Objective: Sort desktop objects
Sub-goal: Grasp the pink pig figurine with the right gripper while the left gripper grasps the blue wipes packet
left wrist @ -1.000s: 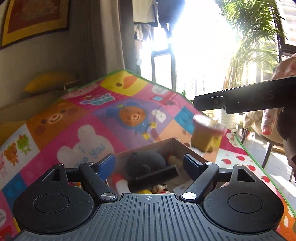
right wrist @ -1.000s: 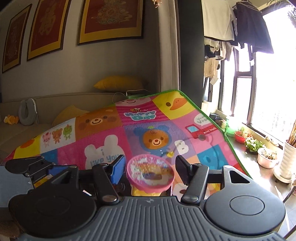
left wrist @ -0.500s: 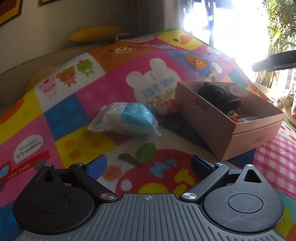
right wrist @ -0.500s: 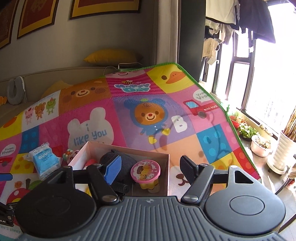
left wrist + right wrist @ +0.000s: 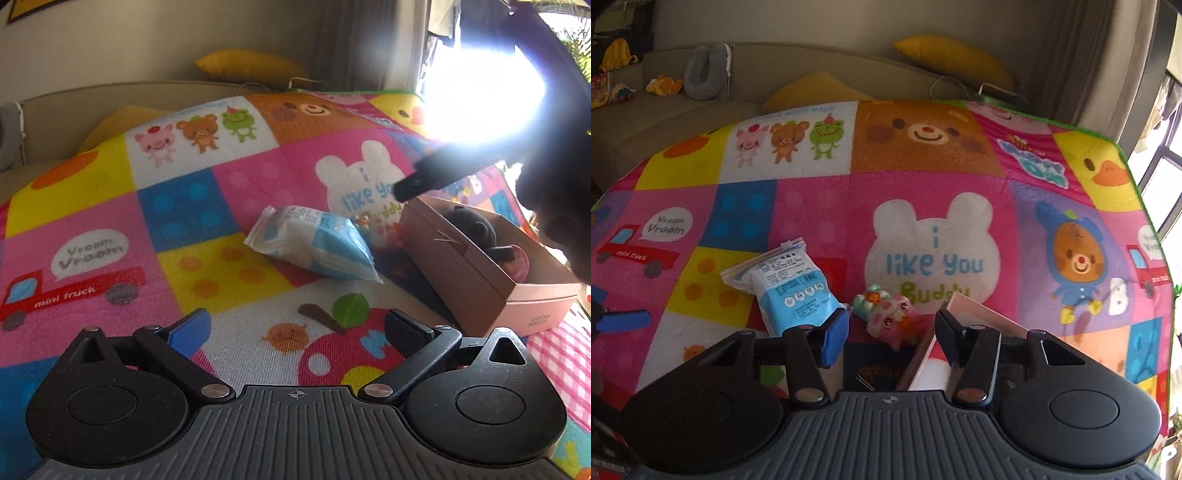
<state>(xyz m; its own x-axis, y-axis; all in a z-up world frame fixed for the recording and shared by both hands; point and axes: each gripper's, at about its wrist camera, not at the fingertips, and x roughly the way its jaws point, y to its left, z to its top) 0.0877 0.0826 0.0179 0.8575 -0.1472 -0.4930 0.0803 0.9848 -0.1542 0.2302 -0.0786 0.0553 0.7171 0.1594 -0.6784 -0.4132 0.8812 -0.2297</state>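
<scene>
Inside the pink box (image 5: 476, 280) lie a black toy (image 5: 471, 229) and cup (image 5: 519, 263) (both tongs gape, empty).

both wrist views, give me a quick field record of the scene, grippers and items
left gripper: open, empty, low over the mat
right gripper: open, empty, above the pastel toy
blue-white packet: flat on the mat, left of the toy
pink box: open, holds a black plush and a pink-lidded cup
</scene>
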